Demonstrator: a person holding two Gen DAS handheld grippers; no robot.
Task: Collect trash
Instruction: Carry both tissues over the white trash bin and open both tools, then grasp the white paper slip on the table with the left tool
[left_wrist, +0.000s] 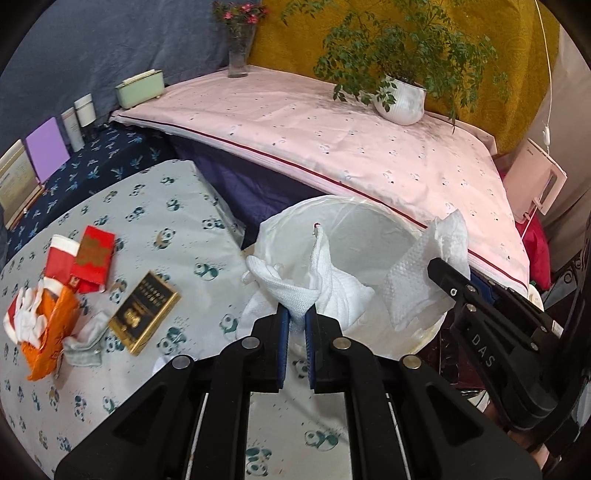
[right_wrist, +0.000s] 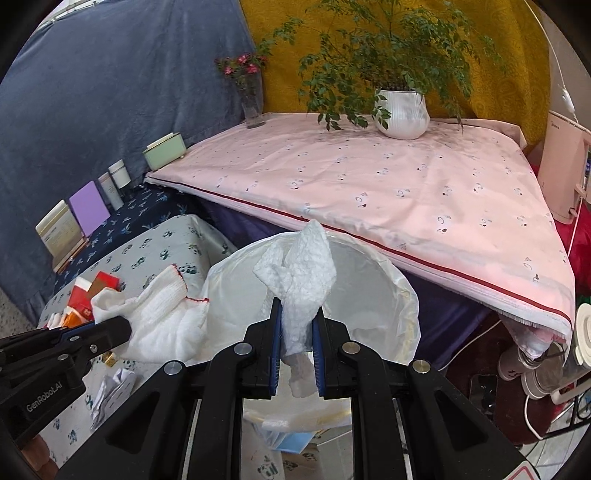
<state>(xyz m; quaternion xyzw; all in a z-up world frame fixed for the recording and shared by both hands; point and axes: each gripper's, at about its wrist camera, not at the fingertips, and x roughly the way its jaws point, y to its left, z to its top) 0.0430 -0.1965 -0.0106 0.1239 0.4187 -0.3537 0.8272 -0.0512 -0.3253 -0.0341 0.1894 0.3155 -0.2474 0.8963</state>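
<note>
My left gripper is shut on a white knitted glove, which hangs over the near rim of a white-lined trash bin. My right gripper is shut on a crumpled white paper towel and holds it above the same trash bin. In the left wrist view the right gripper comes in from the right with the paper towel. In the right wrist view the left gripper enters from the left with the glove.
On the panda-print cloth lie red packets, an orange wrapper, a black-and-gold box and a grey sock. A pink-covered table behind the bin bears a potted plant and a flower vase.
</note>
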